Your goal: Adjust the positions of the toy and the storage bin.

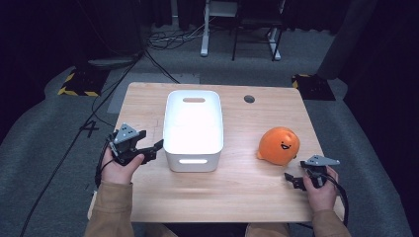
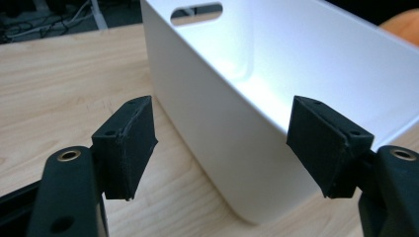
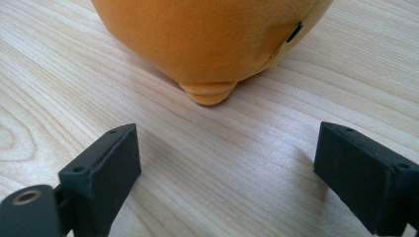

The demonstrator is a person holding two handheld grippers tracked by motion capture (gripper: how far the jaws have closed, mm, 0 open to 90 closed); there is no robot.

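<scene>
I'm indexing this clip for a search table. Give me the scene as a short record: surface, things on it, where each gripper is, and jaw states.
surface: wooden table
centre: white bin, upright, nothing seen inside
right of bin: orange plush toy, on the table
left gripper: beside the bin's near left corner, jaws apart, holding nothing
right gripper: just short of the toy, jaws open, holding nothing

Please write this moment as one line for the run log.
left gripper: open, beside white bin, holding nothing | right gripper: open, near orange plush toy, not touching | table
</scene>
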